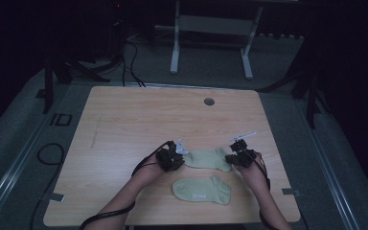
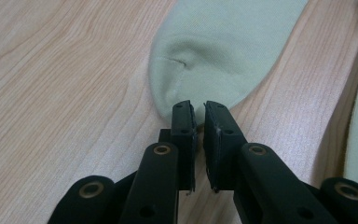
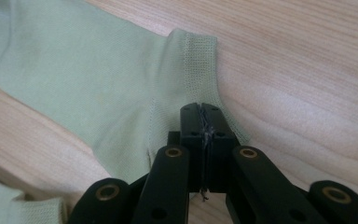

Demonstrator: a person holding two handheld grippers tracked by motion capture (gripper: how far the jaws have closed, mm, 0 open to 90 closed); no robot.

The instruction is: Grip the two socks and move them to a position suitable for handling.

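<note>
A pale green cotton ankle sock (image 1: 207,158) lay flat on the light wooden table (image 1: 124,124), its long axis running from nine to three o'clock between the two hands. The left gripper (image 1: 171,158) was clenched on the sock's toe edge (image 2: 193,100) at the nine o'clock end; the right gripper (image 1: 240,157) was pinched tight on the ribbed cuff (image 3: 200,60) at three o'clock. Each hand was nearest its own end, so lifting together would probably raise the sock level. A second matching sock (image 1: 202,190) lay at six o'clock, apart from it.
</note>
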